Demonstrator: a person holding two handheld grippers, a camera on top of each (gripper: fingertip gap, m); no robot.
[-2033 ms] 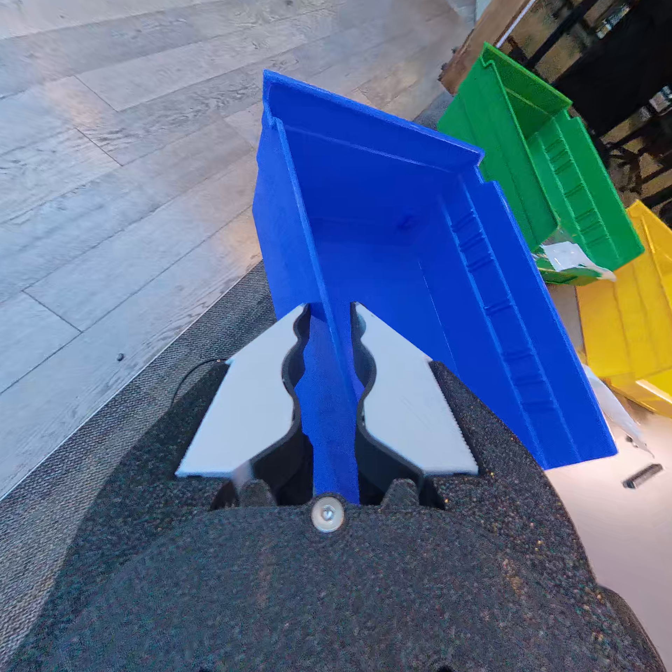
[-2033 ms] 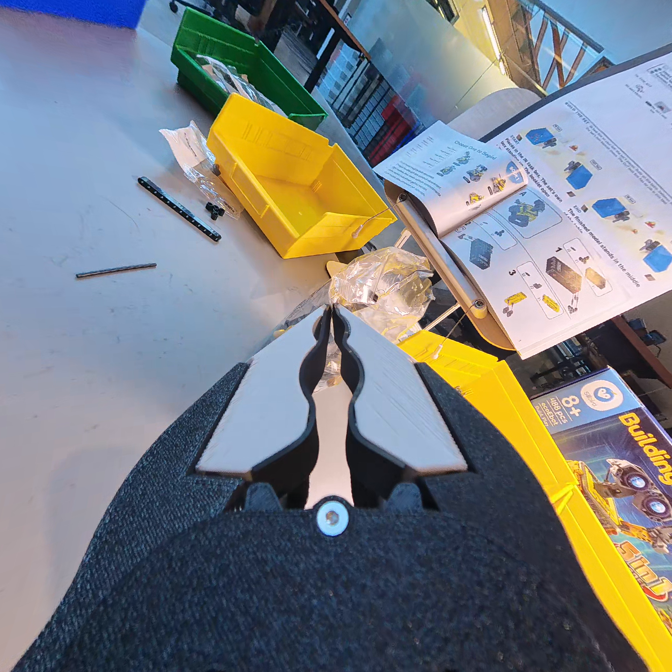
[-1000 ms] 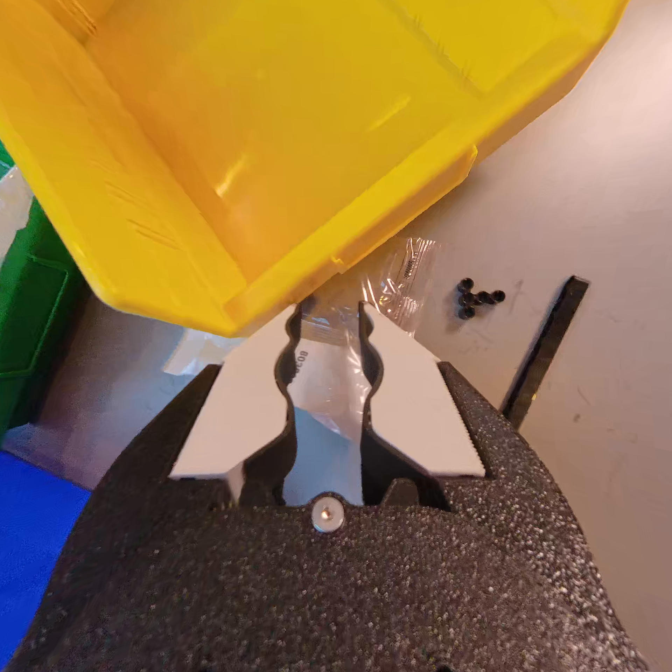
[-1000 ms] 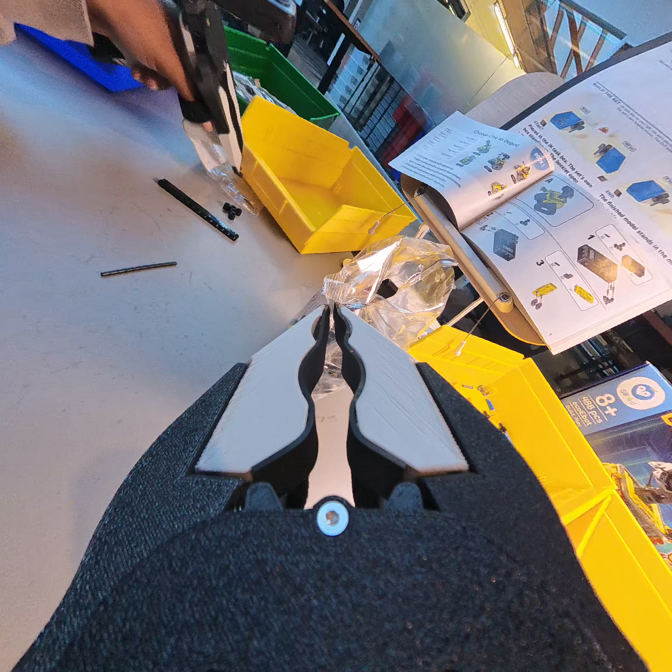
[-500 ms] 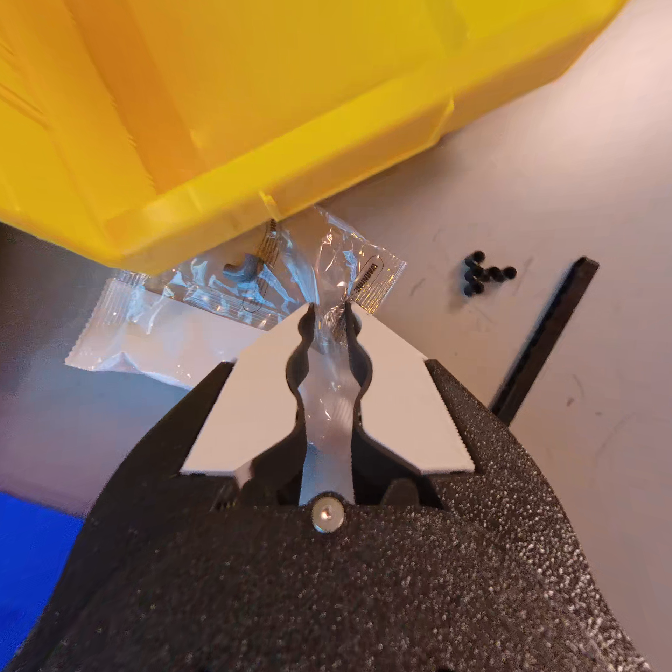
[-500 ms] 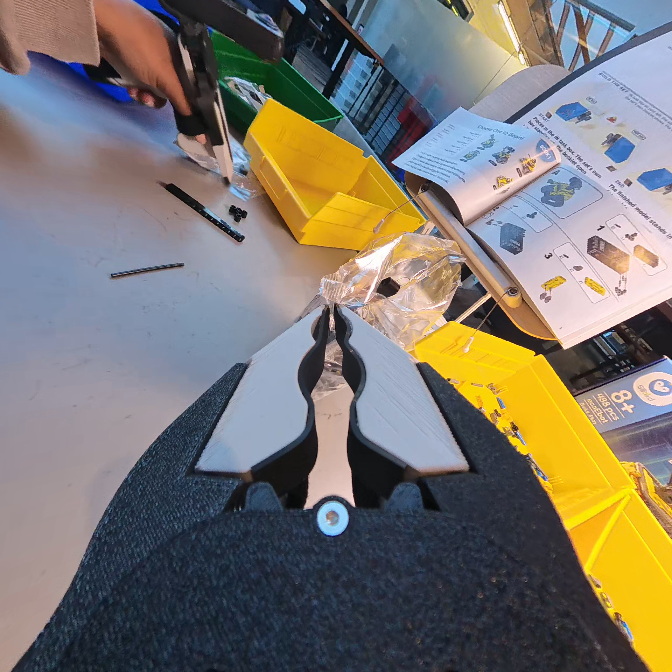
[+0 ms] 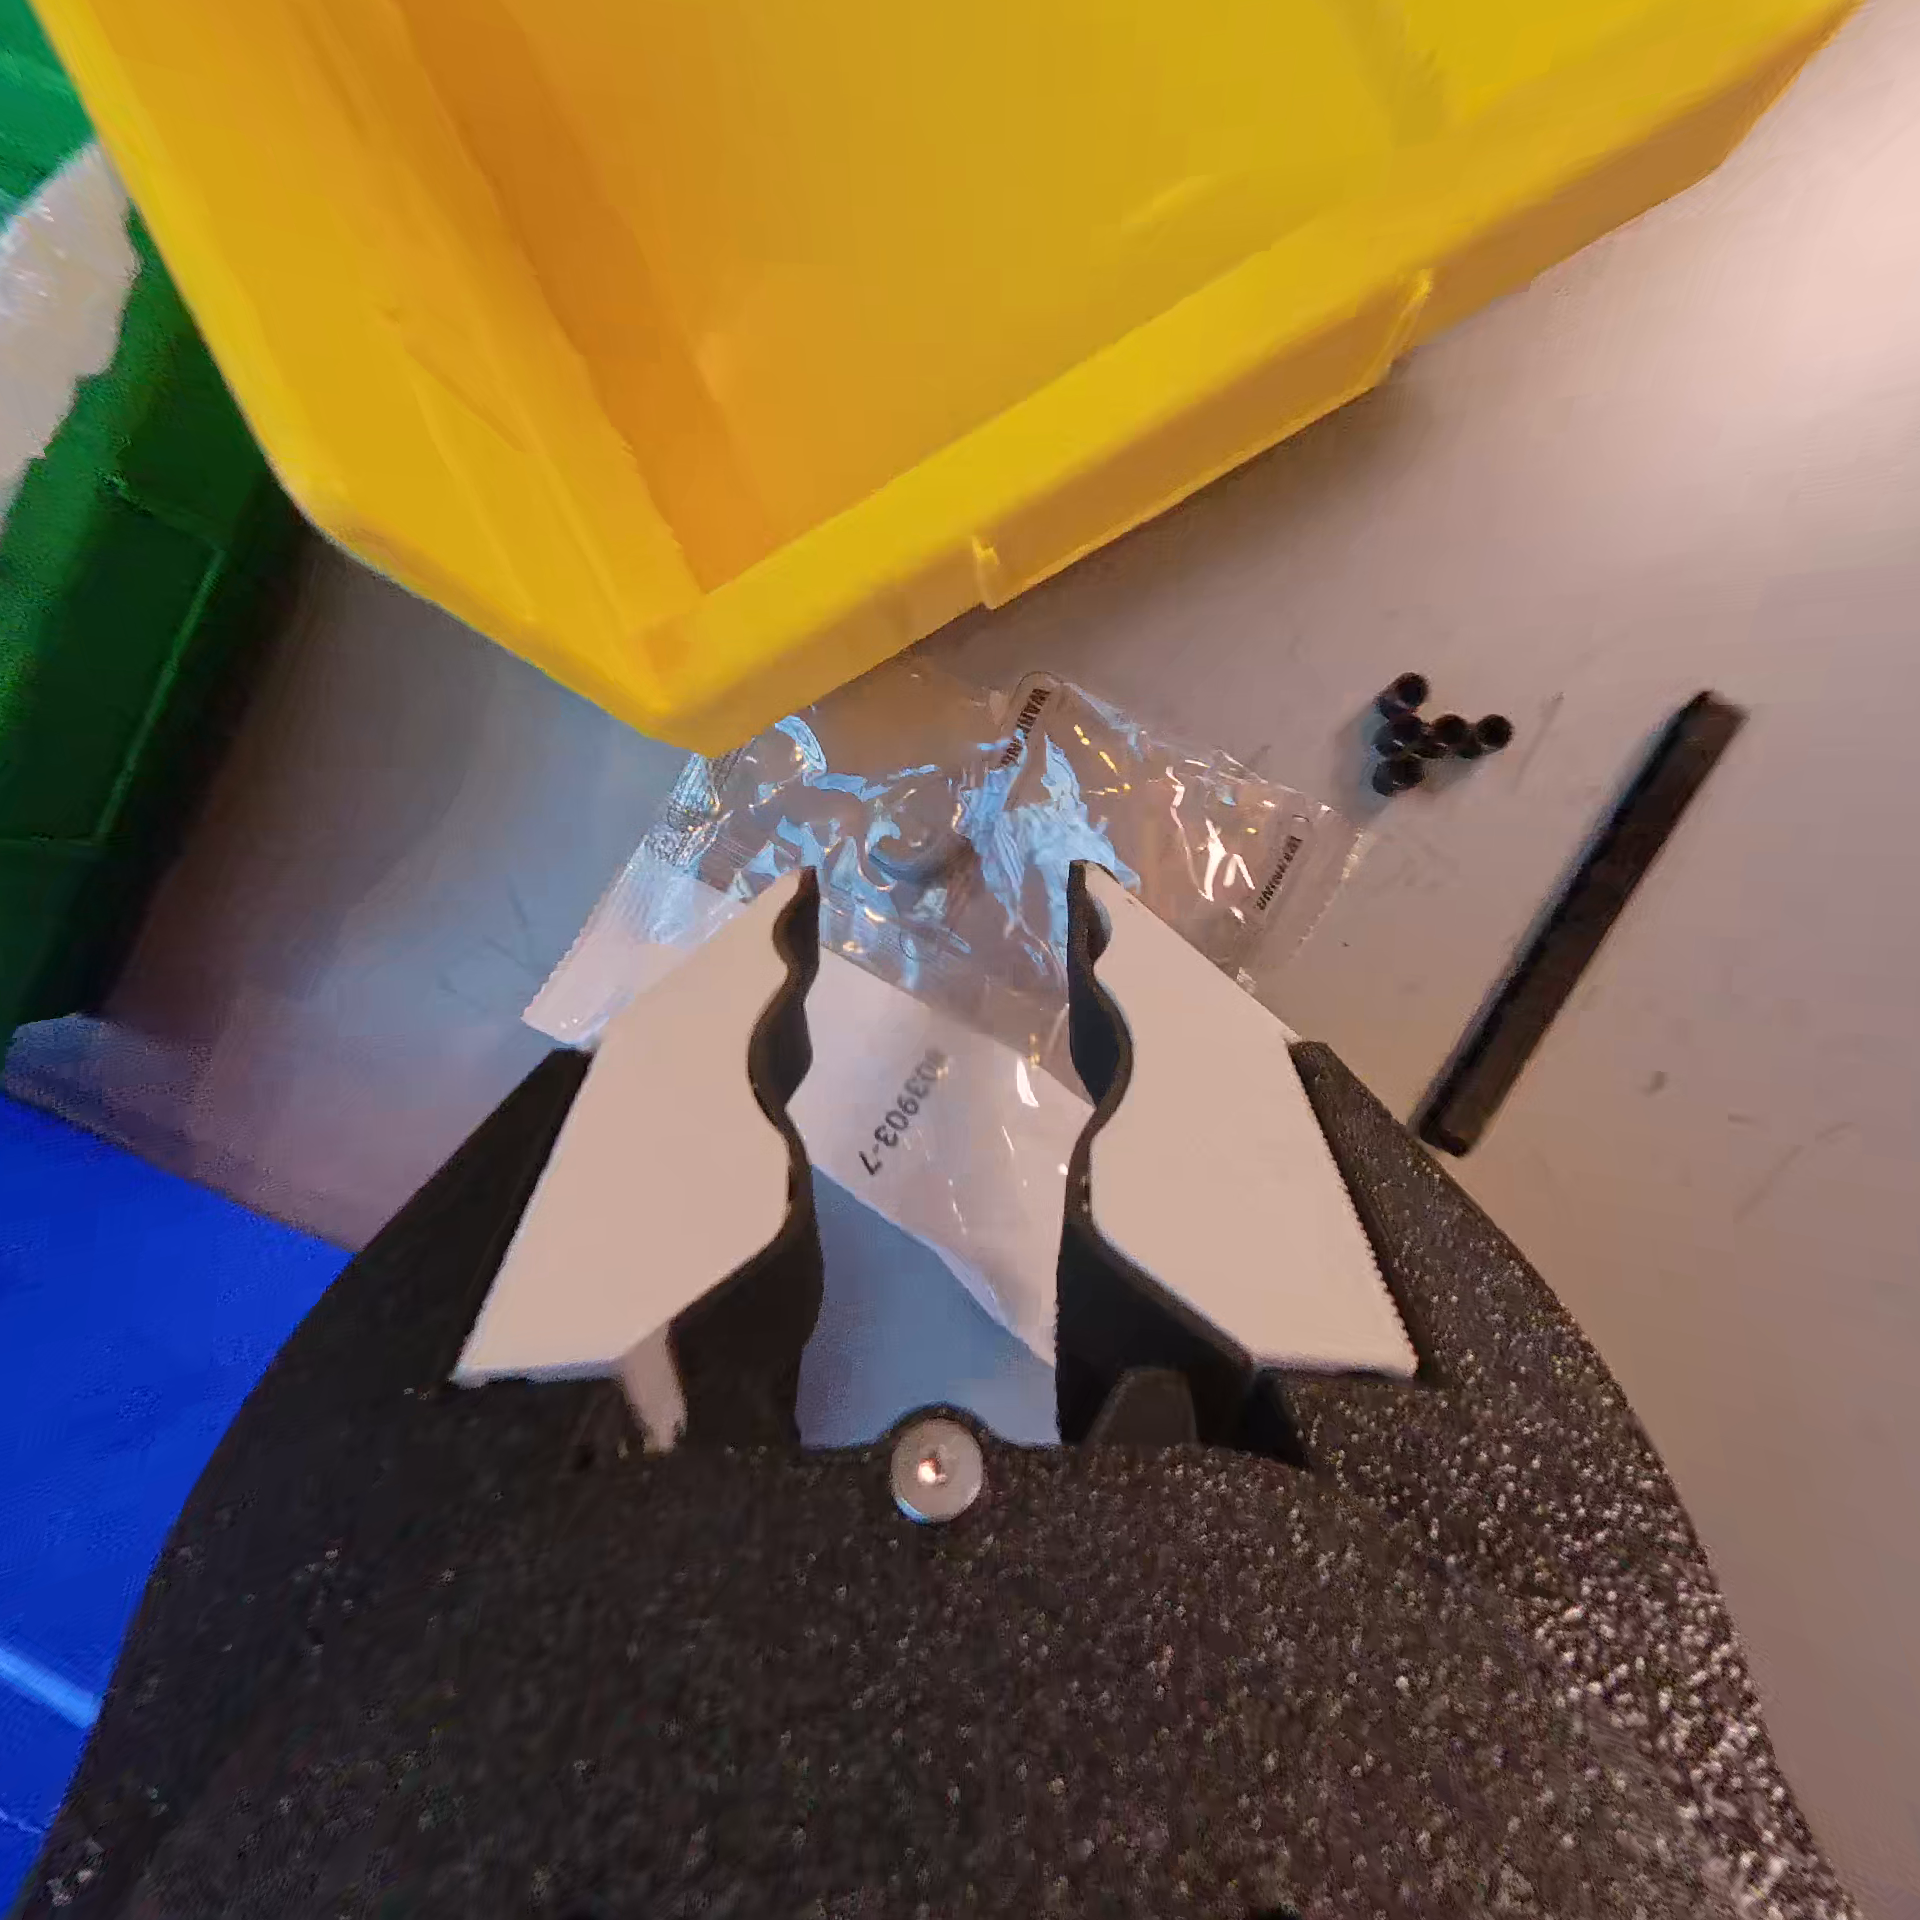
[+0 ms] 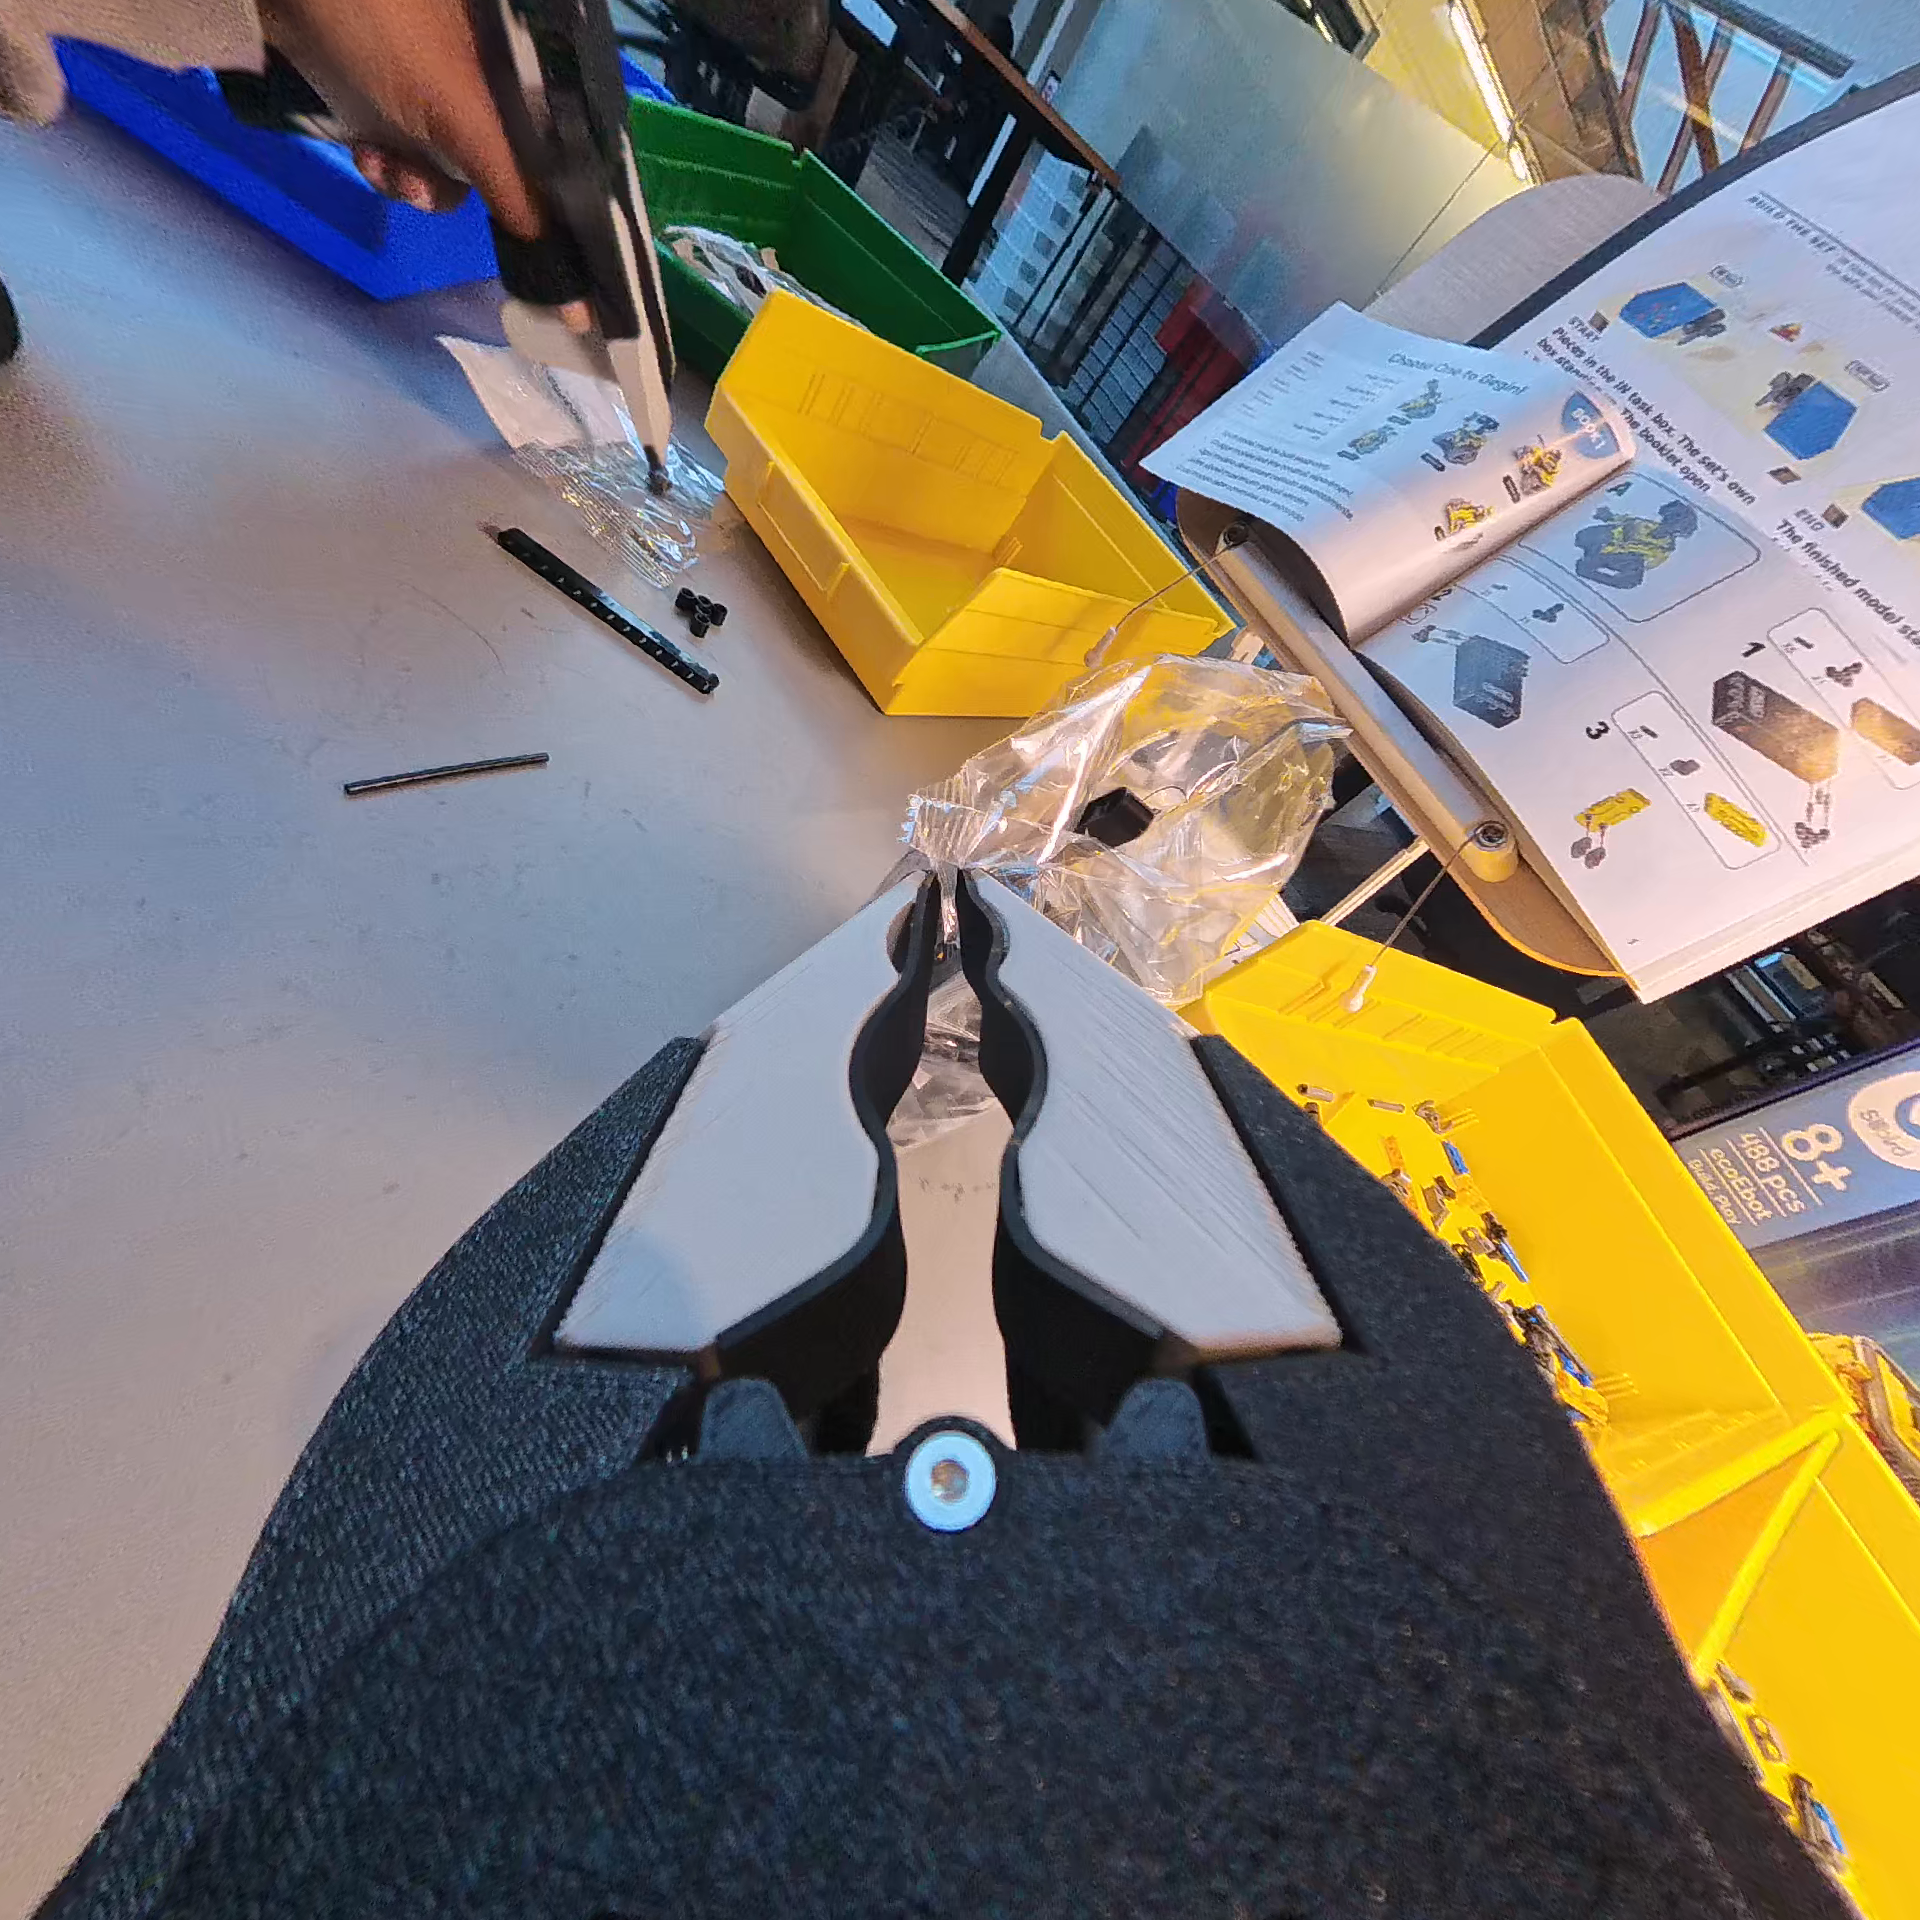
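Note:
My left gripper is open, its tips down over a flat clear plastic bag that lies on the grey table beside a yellow bin. The bag's white end shows between the jaws. In the right wrist view a hand holds this left gripper with its tips on that bag. My right gripper is shut on a crumpled clear plastic bag and holds it above the table edge. A small dark piece sits inside that bag.
A cluster of small black pins and a black beam lie right of the bag. A thin black rod, a green bin, a blue bin, an open booklet and a parts-filled yellow bin surround the table. Across from one pair of fingers to the other is roughly 40 cm.
My left gripper held the blue bin two seconds ago, then moved to the flat bag, pinched it, and has now opened over it. My right gripper stays shut on the crumpled bag.

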